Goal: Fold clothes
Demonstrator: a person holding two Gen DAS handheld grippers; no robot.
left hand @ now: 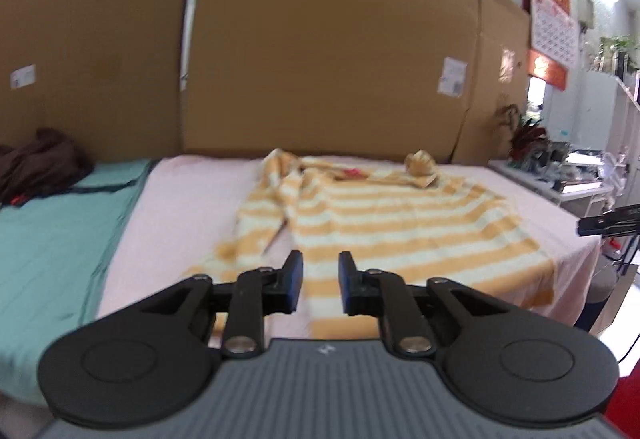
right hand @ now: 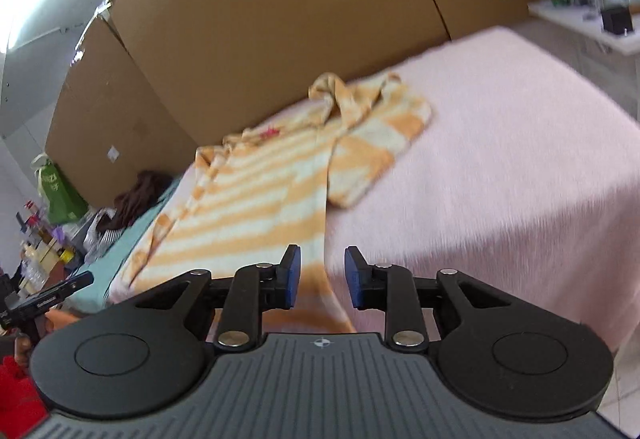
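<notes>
An orange and white striped shirt [left hand: 400,223] lies spread on the pink bed cover [left hand: 180,207], its collar toward the cardboard wall. One sleeve is folded in on the left side. My left gripper [left hand: 320,267] hovers open over the near hem, nothing pressed between its blue pads. In the right wrist view the same shirt [right hand: 248,207] runs away to the left, with the other sleeve folded beside it. My right gripper [right hand: 322,259] stands open above the shirt's near corner, where the hem hangs over the edge of the cover [right hand: 500,159].
Tall cardboard boxes [left hand: 320,59] wall off the far side of the bed. A teal sheet [left hand: 52,239] with a heap of brown clothes [left hand: 36,163] lies to the left. A cluttered white table [left hand: 568,183] stands at the right, and a green bag [right hand: 60,195] at the far left.
</notes>
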